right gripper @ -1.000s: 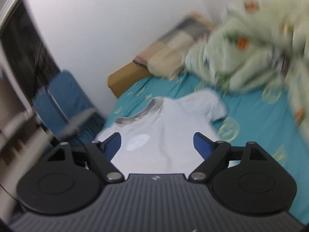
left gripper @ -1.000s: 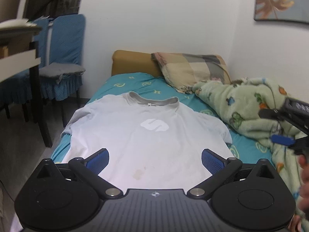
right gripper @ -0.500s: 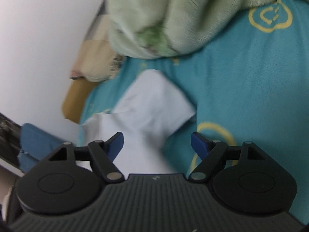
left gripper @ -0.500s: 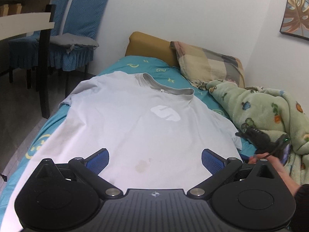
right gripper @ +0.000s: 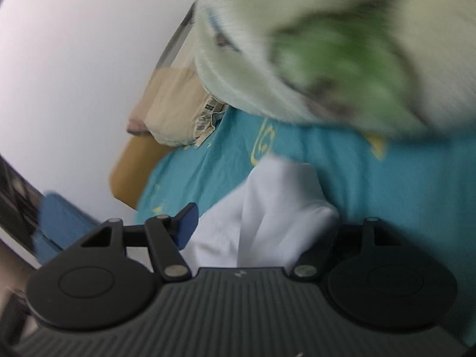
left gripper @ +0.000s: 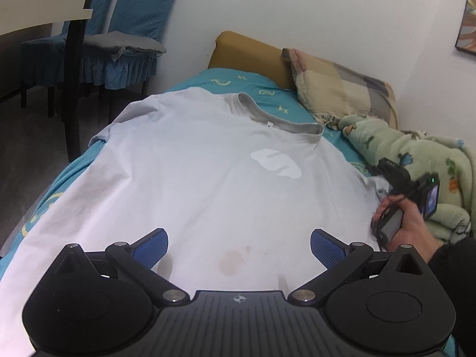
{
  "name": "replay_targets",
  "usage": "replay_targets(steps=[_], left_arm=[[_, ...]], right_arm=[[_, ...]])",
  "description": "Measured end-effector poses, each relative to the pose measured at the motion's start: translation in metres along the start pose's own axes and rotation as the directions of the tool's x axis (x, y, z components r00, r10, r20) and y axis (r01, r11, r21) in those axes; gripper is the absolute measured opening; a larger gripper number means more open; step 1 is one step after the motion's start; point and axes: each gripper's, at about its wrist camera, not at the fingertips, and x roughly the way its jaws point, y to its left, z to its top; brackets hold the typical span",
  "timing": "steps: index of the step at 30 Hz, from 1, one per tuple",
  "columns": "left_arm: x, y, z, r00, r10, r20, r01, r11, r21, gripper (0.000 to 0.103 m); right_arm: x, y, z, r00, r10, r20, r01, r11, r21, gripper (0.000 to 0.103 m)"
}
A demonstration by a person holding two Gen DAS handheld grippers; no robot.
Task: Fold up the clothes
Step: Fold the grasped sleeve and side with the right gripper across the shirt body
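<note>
Right claw has slid onto the T-shirt sleeve, gaping like the left claw

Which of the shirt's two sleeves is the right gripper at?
The sleeve beside the green blanket; the right gripper straddles it with jaws open. The other sleeve, on the chair side, lies untouched.

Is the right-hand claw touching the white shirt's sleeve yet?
Touching. In the right wrist view, the sleeve lies between the right gripper's open fingers, covering its right fingertip.
</note>
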Motion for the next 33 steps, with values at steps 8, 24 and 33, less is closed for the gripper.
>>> replay_targets(steps=[8,24,33], left_arm=[[-0.016,-0.003,0.013,0.998,0.004,0.068,-0.006,1.000,0.023,0.103],[-0.079,0.068,0.065,0.965,0.126,0.230,-0.129,0.992,-0.001,0.103],[-0.033,0.107,0.051,0.982,0.167,0.085,-0.161,0.984,-0.070,0.103]], right_arm=[[-0.044,0.052,0.030,0.987,-0.092,0.131,0.126,0.951,-0.283,0.010],[-0.050,0.301,-0.083,0.968,-0.064,0.243,0.234,0.577,-0.783,0.011],[0.036,0.309,-0.208,0.995,-0.066,-0.068,-0.020,0.556,-0.831,0.076]])
